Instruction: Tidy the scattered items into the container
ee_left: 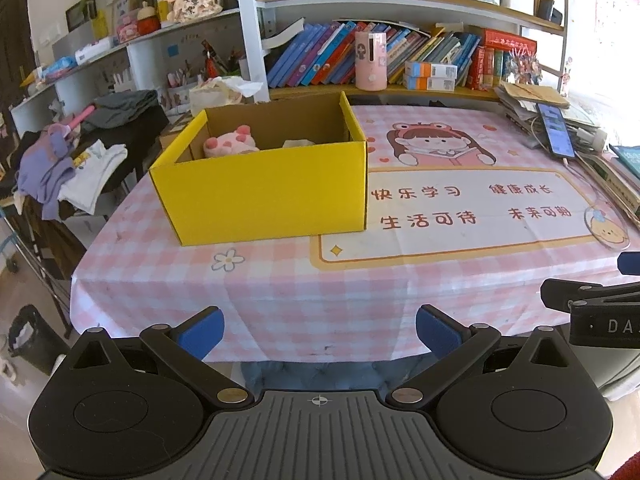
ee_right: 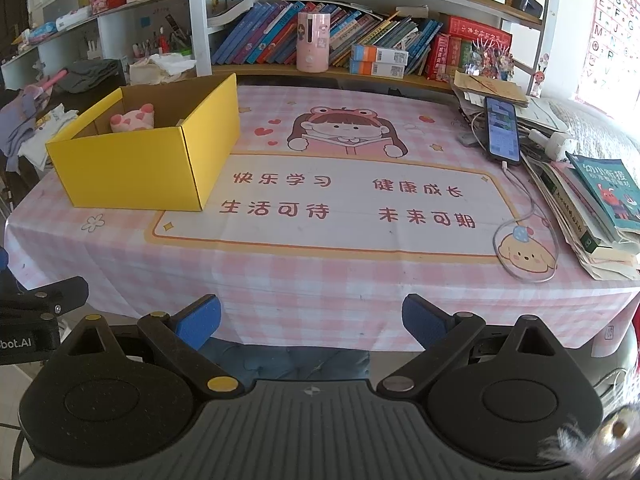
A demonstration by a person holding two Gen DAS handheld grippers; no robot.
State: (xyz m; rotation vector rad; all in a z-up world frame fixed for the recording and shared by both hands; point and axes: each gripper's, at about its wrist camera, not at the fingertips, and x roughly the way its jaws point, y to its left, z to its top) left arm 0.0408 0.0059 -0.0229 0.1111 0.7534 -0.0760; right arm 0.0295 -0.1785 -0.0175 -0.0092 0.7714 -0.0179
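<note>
A yellow cardboard box point(ee_left: 264, 192) point(ee_right: 136, 168) stands on the left part of the table with its top open. Inside it lies a pink plush toy point(ee_left: 232, 142) point(ee_right: 134, 118), and beside that a pale item point(ee_left: 298, 143) shows only its top. My left gripper point(ee_left: 320, 330) is open and holds nothing, back at the table's near edge in front of the box. My right gripper point(ee_right: 312, 318) is open too, with nothing between its fingers, at the near edge right of the box. Part of the right gripper point(ee_left: 592, 308) shows in the left wrist view.
The table carries a pink checked cloth point(ee_right: 320, 280) with a cartoon print. On the right lie a phone point(ee_right: 502, 130) with its cable, stacked books point(ee_right: 600, 208) and papers. Behind stand bookshelves and a pink cylinder point(ee_right: 313, 42). Clothes point(ee_left: 76, 160) are piled left of the table.
</note>
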